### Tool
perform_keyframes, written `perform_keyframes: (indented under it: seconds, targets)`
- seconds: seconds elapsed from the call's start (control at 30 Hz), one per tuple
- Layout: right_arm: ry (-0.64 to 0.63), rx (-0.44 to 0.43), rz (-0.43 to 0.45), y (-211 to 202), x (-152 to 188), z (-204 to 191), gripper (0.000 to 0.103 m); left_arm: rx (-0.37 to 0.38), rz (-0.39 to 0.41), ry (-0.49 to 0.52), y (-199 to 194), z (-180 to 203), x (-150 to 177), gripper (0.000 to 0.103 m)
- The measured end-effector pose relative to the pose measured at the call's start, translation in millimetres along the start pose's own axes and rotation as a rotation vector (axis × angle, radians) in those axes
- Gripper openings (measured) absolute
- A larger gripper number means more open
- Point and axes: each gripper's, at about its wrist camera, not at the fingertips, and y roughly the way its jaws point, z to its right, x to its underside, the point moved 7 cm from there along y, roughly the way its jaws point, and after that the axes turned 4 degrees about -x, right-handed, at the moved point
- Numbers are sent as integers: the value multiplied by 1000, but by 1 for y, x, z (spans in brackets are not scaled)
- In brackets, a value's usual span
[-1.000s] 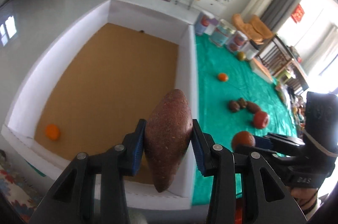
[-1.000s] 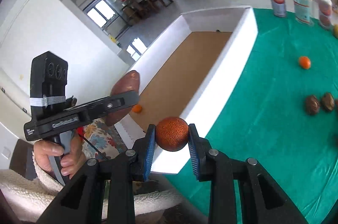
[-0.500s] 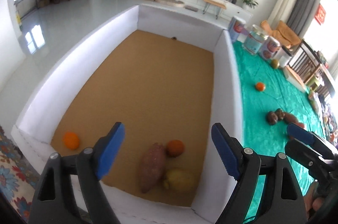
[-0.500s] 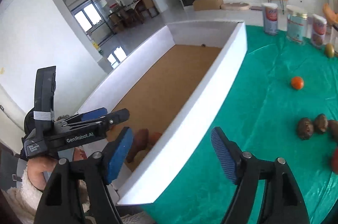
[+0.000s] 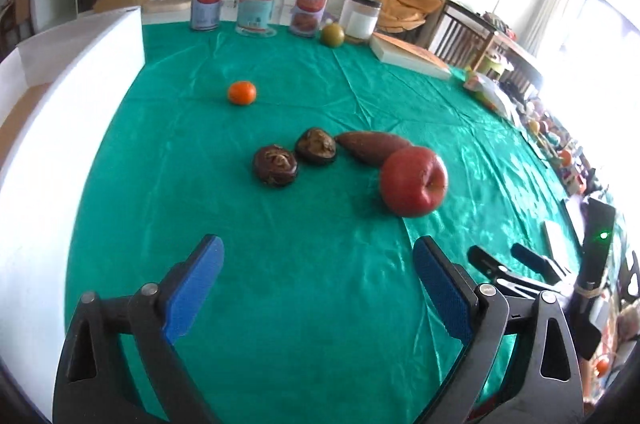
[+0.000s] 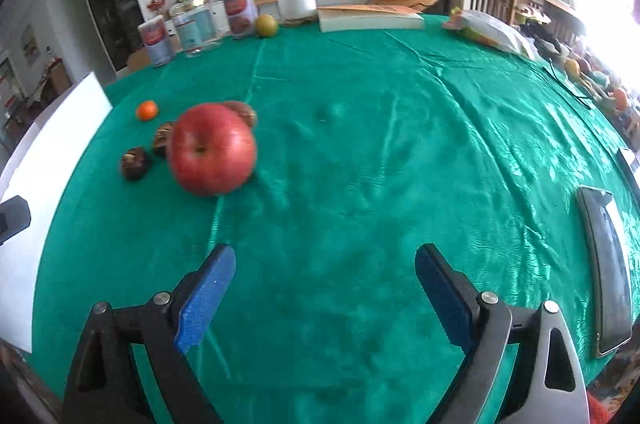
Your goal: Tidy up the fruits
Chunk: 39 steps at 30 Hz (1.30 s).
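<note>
My left gripper (image 5: 316, 252) hovers over the green tablecloth (image 5: 320, 304), its jaws opening with nothing between them. Ahead of it lie a red apple (image 5: 414, 181), a sweet potato (image 5: 372, 147) and two dark brown mushroom-like pieces (image 5: 275, 165) close together. Farther off are a small orange (image 5: 241, 92) and a yellow-green fruit (image 5: 333, 35). My right gripper (image 6: 325, 256) is likewise opening and empty above bare cloth. From it the apple (image 6: 211, 148) is ahead to the left, with the small orange (image 6: 147, 110) behind it.
The white-walled box (image 5: 48, 127) borders the cloth on the left. Cans and jars (image 5: 260, 3) line the far edge, next to a book (image 6: 370, 19). A plastic bag (image 6: 486, 27) and a phone (image 6: 608, 276) lie toward the right side.
Both grippers let go of their loads, a sweet potato and an orange fruit, into the box. They opened wide, then swung right and lower, from the box to over the green cloth.
</note>
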Motion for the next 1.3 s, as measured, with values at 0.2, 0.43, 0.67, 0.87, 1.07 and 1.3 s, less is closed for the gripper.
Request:
perform_keyframes:
  seconds: [0.2,0.43,0.67,0.87,1.07,1.3]
  targets:
    - [-10,97,-13,42,-28,32,91,-158,25,6,56,-25,3,96]
    - [19,121,-21,91,-82,53,103,-216,-33,17,73,-29,6,99]
    - [31,129,-19,101,-94,59,103,-230,-54,53,76,-26,8,102]
    - [31,129,-19,101,-95,59,103,-236,-55,57,77,-25,8,102]
    - [31,129,-19,101,-95,59,103,-236,-55,57,77,-25,8,103]
    - [31,129,-19,101,-95,59,103,-236,-56,57,77,-25,8,103]
